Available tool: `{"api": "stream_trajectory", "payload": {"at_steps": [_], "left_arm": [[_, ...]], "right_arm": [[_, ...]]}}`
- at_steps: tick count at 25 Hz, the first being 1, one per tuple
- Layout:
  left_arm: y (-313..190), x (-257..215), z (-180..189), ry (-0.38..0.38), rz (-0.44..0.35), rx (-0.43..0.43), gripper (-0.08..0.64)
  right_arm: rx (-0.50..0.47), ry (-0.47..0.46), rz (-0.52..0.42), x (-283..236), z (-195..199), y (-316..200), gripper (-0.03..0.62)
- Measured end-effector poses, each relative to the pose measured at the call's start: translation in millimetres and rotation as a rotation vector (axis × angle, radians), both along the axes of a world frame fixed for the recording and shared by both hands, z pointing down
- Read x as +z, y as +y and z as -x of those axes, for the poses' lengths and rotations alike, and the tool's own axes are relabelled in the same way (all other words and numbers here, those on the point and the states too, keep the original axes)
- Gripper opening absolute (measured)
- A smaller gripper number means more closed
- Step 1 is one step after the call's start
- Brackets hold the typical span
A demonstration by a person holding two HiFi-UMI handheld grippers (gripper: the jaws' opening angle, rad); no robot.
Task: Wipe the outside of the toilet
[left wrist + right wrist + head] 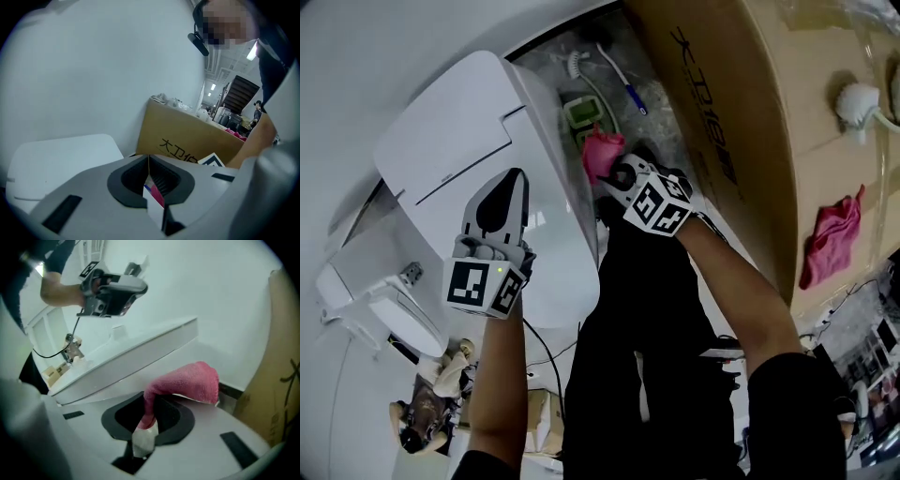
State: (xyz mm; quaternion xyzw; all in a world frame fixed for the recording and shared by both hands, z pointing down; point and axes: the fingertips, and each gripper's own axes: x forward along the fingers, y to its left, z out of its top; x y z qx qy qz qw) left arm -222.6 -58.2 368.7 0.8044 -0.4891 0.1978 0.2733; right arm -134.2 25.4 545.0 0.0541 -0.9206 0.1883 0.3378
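Note:
The white toilet (478, 131) fills the upper left of the head view with its lid down. My right gripper (614, 178) is low at the toilet's right side, shut on a pink cloth (602, 155) that rests against the toilet's outer wall. In the right gripper view the cloth (187, 383) bulges out of the jaws beside the toilet's rim (136, 357). My left gripper (512, 183) hovers over the lid with its jaws together and nothing held. In the left gripper view the left gripper (149, 161) points over the white toilet top (61, 154).
A big cardboard box (741, 103) stands close on the right, leaving a narrow gap beside the toilet. In that gap lie a toilet brush (609, 66) and a green object (584, 114). A second pink cloth (830, 239) lies on the box. A white fixture (384, 309) sits at left.

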Motion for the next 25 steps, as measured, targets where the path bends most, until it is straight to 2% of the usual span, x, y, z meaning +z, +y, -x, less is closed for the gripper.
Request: {"api": "stream_trajectory", "payload": {"at_steps": [2,5,12,15,21,25], "left_arm": [[-20,-2,4,-0.019,-0.013,0.007,0.018],[-49,-2,12,-0.041,-0.022,0.002,0.018],[-97,19,24,-0.063,0.008,0.006,0.018],[-115,26,27,-0.076,0.013,0.015,0.018],[-144,39,30,-0.07,0.02,-0.011,0.018],[-151,44,32,-0.061,0.023,-0.018,0.018]], "right_arm": [[0.07,-0.012,-0.073,-12,11,-51,0.075],[0.125,-0.031,-0.144,-20,35,-110,0.075],[0.138,0.001,-0.191,14,76,-195,0.075],[0.09,0.032,-0.209,35,93,-211,0.075],[-0.095,0.112,-0.269,74,110,-218,0.077],[-0.192,0.125,-0.31,84,118,-221,0.075]]}}
